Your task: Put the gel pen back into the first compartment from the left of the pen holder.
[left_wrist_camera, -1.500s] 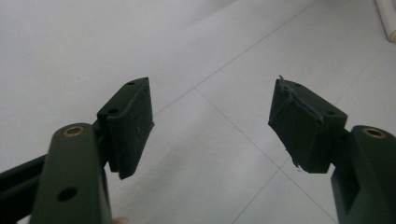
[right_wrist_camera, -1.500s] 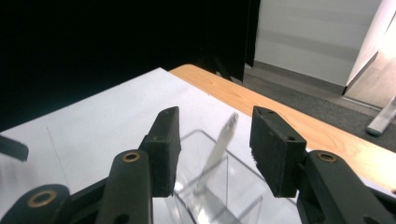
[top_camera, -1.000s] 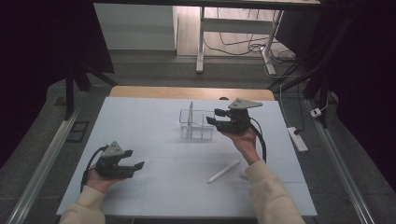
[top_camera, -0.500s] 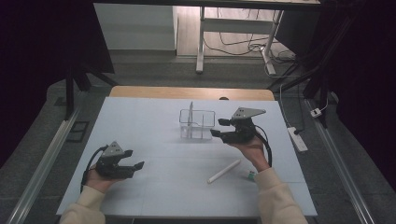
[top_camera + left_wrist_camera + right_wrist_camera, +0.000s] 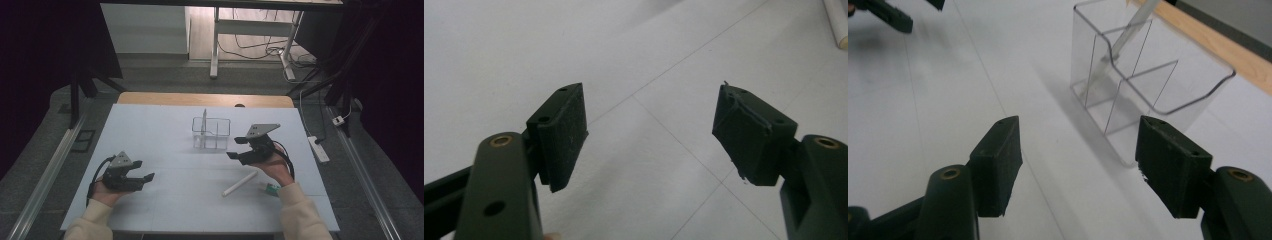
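We hold two grippers, both spread and empty: left gripper [image 5: 142, 177], right gripper [image 5: 239, 152]. One clear holder [image 5: 211, 133] sits just ahead of the right; one white tube [image 5: 240, 183] lies just behind it.

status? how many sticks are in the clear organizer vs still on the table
One white stick already stands tilted in the clear organizer. Nothing is in hand: the right gripper hovers open just in front of the organizer, and the left gripper rests open over bare table. Left to do: the white stick lying flat near the right hand, not yet picked up.
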### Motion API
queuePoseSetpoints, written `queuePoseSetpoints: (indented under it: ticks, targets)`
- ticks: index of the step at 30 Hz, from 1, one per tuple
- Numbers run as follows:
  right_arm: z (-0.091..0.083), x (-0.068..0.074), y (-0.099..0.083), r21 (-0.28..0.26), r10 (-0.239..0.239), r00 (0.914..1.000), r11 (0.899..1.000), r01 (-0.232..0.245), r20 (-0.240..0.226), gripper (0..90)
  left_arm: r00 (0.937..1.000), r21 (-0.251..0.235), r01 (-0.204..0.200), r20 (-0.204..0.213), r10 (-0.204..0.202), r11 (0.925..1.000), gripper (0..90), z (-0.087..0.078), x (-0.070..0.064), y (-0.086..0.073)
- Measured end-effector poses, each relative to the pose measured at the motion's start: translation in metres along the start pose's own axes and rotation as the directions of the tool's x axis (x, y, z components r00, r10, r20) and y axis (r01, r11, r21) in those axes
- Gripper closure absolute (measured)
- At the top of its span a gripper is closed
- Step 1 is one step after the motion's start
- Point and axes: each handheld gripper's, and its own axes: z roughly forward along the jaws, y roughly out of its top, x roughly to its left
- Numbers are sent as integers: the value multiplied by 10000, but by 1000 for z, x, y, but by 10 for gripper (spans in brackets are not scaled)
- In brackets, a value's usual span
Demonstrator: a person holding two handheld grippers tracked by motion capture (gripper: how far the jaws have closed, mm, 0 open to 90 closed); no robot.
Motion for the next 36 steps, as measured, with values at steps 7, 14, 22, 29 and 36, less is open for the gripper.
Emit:
queuePoseSetpoints:
  ticks: [7, 14, 22, 29, 36]
  targets:
    - [-6, 0, -4, 572, -478, 9981, 9971, 500, -395, 334, 9999, 12, -115, 55, 115, 9999, 298, 0, -3, -1]
    - [-7, 6, -5, 935, -976, 9926, 9902, 1042, -722, 334, 9999, 9, -84, 88, 84, 10000, 298, -1, -2, -2]
    - [-6, 12, -4, 1372, -1503, 9807, 9763, 1672, -1253, 334, 9999, -22, -97, 41, 97, 10000, 298, -2, -3, -1]
    - [0, 20, -5, 1833, -1971, 9664, 9566, 2264, -1652, 334, 9999, -14, -140, 51, 140, 9999, 298, -2, -3, -1]
    - [4, 26, -5, 2240, -2528, 9490, 9298, 2922, -1885, 336, 9999, -54, -106, 49, 106, 9999, 299, -2, -2, -1]
